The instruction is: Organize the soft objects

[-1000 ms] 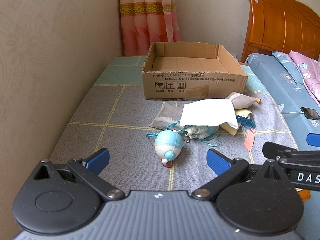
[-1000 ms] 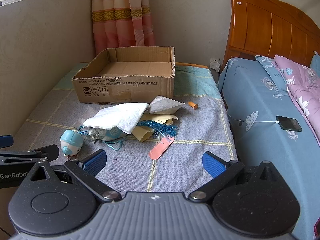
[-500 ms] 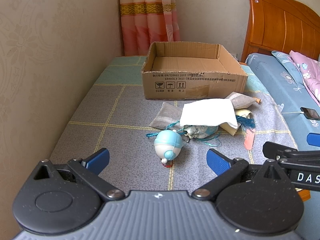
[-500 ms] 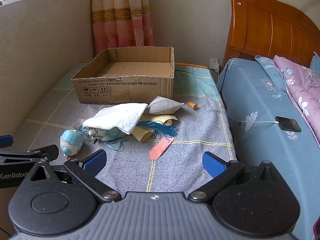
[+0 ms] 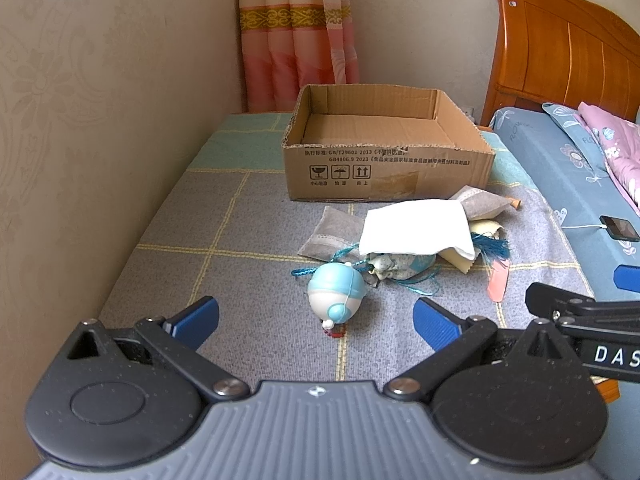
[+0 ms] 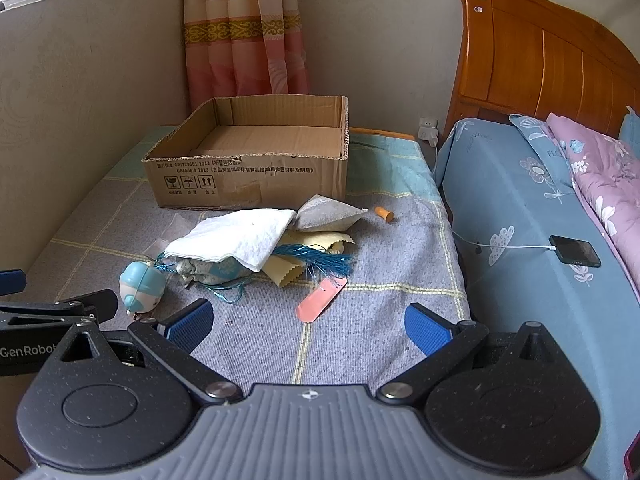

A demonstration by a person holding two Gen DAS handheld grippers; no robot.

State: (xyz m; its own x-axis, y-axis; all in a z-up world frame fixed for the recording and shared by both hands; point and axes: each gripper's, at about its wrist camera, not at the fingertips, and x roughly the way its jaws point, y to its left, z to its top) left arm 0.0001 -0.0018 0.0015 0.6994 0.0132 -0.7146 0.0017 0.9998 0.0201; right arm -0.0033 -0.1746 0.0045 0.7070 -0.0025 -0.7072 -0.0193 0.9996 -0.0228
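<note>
Grey checked cloth (image 5: 248,280) covers the low platform that runs from the patterned wall on the left to the blue-sheeted bed (image 6: 520,208) on the right, with a pink curtain (image 5: 296,32) and a wooden headboard (image 6: 540,60) at the far end. An open, empty cardboard box (image 5: 384,160) sits toward the far end, its near wall just behind the pile of soft things. That pile lies mid-cloth: a white folded cloth (image 5: 416,228) draped over a pale blue pouch (image 5: 404,268), a grey sachet (image 5: 332,232) to its left, a second grey sachet (image 6: 326,212) at its far right corner, a yellow pinked-edge cloth (image 6: 308,256) and a teal tassel (image 6: 324,260) on the right. Nearest the grippers lies a round blue-and-white toy (image 5: 338,292), with a pink strip (image 6: 320,300) off to the right and a small orange piece (image 6: 384,214) near the cloth's right edge. Bare cloth lies open on the left along the wall and in front of the toy. On the bed, a phone (image 6: 574,250) lies on its cable. Left gripper (image 5: 316,316) and right gripper (image 6: 308,320) hover low over the near cloth, side by side, each with its blue-padded jaws spread wide and holding nothing. Compared with half a second and a second ago, nothing has shifted: both grippers and every item keep the same places.
</note>
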